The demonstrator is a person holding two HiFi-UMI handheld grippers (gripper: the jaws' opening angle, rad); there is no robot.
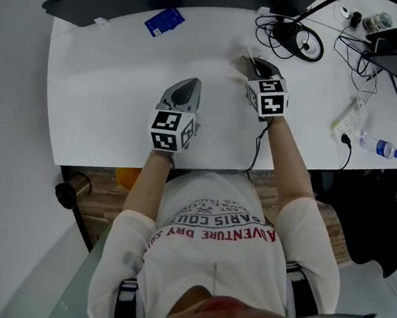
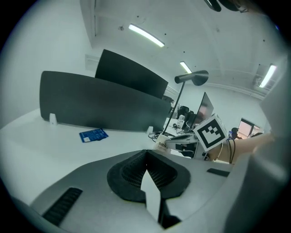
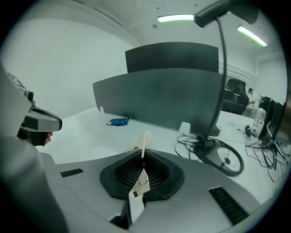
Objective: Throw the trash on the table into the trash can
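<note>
Right tongs: pinching a thin white slip edge-on over the surface, likely for carrying to the can, which is out of sight.
Left tongs: pressed together, nothing seen gripped, idle nearby.
Blue packet: lying near the far edge, uncollected.

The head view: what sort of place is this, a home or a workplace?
Most likely an office workstation. The white desk is backed by dark divider panels, as shared offices use. A desk lamp stands on it, and a power strip lies among cables at the right.
</note>
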